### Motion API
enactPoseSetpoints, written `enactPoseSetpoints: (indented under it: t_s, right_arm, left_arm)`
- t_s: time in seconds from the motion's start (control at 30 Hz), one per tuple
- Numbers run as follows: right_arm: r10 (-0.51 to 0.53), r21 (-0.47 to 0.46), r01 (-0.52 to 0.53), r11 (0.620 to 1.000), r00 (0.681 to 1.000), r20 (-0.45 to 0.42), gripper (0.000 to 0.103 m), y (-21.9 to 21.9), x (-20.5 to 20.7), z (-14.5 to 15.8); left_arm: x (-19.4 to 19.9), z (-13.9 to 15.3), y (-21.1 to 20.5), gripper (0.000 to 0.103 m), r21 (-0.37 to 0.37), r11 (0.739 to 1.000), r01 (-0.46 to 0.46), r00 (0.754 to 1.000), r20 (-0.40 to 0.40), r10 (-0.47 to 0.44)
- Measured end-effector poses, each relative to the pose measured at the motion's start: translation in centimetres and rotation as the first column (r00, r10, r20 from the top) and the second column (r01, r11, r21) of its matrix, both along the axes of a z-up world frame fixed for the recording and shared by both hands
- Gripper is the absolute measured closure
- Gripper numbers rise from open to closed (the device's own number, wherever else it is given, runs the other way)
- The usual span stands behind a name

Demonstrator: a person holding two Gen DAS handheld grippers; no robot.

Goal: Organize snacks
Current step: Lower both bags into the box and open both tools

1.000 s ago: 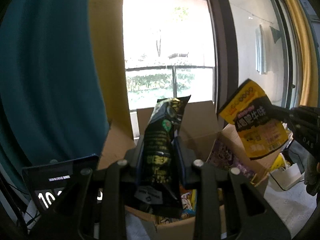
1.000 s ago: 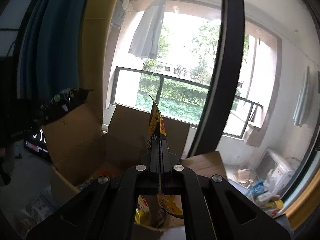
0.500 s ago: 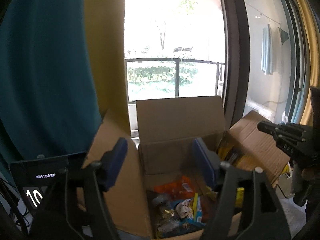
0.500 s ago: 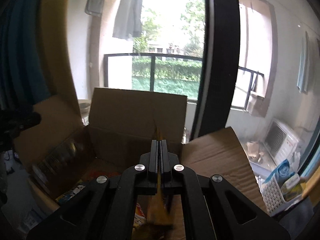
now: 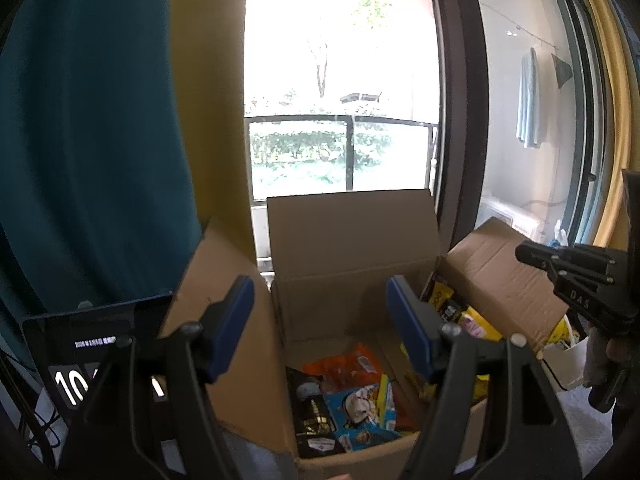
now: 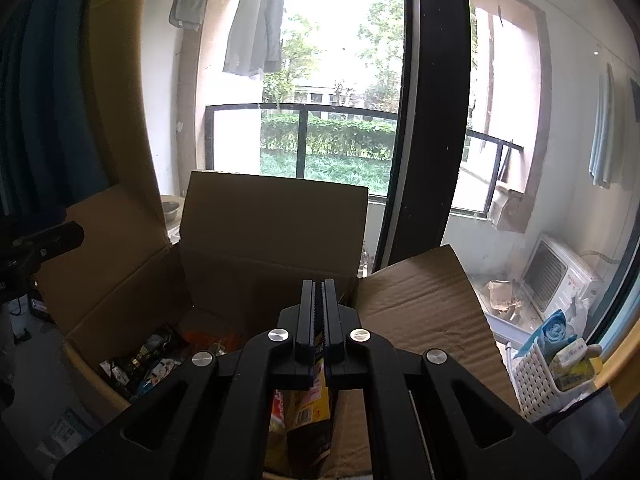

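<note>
Left tongs (image 5: 320,320) wide open, nothing between the blue pads, hanging over the open cardboard box (image 5: 352,240) at frame centre. Right tongs (image 6: 319,316) clamped on a yellow-black snack pouch (image 6: 310,408), lower centre, over the box. Other snack packs (image 5: 352,396) lie on the box floor.

White digits "10" on the dark screen (image 5: 96,344) left of the left gripper's fingers, small white date line above them too blurred to read, raised letters "DAS" on the right gripper (image 5: 580,296), snack packet print illegible.
</note>
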State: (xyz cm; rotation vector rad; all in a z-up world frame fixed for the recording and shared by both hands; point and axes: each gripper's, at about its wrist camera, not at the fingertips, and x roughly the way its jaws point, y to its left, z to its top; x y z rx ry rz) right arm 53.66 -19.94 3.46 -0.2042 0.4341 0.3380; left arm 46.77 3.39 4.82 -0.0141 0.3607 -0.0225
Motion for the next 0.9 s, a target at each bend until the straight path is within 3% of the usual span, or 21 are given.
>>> enactPoseSetpoints:
  t_s: [0.73,0.9]
  right_arm:
    - [-0.007,-0.001,0.007,1.000,1.000,0.005,0.097,-1.6,-9.7,0.9]
    - [-0.009,0.003,0.009,1.000,1.000,0.009,0.087,-2.1,-13.0,1.0]
  left_arm:
    - [-10.4,1.4,-0.7,0.032,-0.013,0.999,0.029,0.998,0.052,-0.029]
    - [-13.2,1.0,-0.6,0.032,-0.027,0.999,0.032,0.998,0.053,-0.030]
